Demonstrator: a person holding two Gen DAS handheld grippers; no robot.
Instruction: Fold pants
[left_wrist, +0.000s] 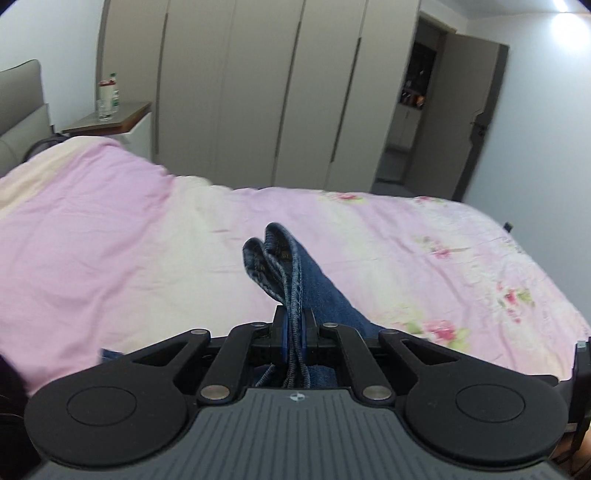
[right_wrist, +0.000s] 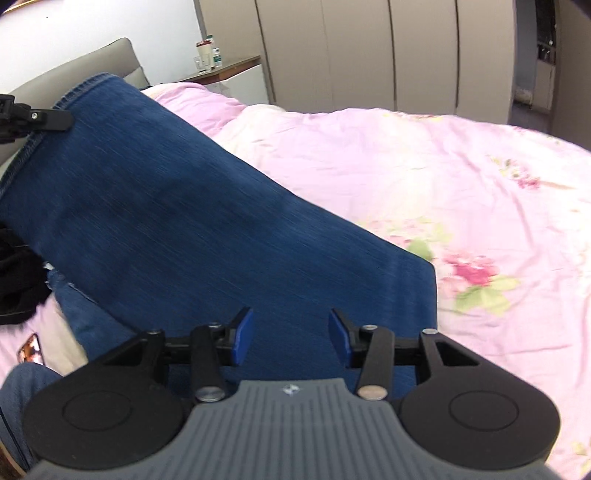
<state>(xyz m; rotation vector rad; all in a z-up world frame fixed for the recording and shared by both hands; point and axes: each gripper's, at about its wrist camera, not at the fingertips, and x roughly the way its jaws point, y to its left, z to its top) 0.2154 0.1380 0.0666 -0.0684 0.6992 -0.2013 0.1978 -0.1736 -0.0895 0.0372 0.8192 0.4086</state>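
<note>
Blue denim pants (right_wrist: 192, 229) lie partly lifted over a pink floral bed (right_wrist: 424, 177). My left gripper (left_wrist: 293, 325) is shut on the hem edges of the pants (left_wrist: 284, 266), which stick up past its fingers; it also shows at the left edge of the right wrist view (right_wrist: 48, 120), pinching the stitched hem and holding that end raised. My right gripper (right_wrist: 291, 336) is open with its blue pads (right_wrist: 242, 336) apart, just above the lower part of the denim, holding nothing.
The bed's pink sheet (left_wrist: 110, 229) fills the middle. A bedside table (left_wrist: 110, 120) with bottles and a glass stands at the back left by a grey headboard (left_wrist: 18, 103). Wardrobe doors (left_wrist: 258, 92) and an open doorway (left_wrist: 417, 103) lie behind. A dark item (right_wrist: 18, 280) lies at left.
</note>
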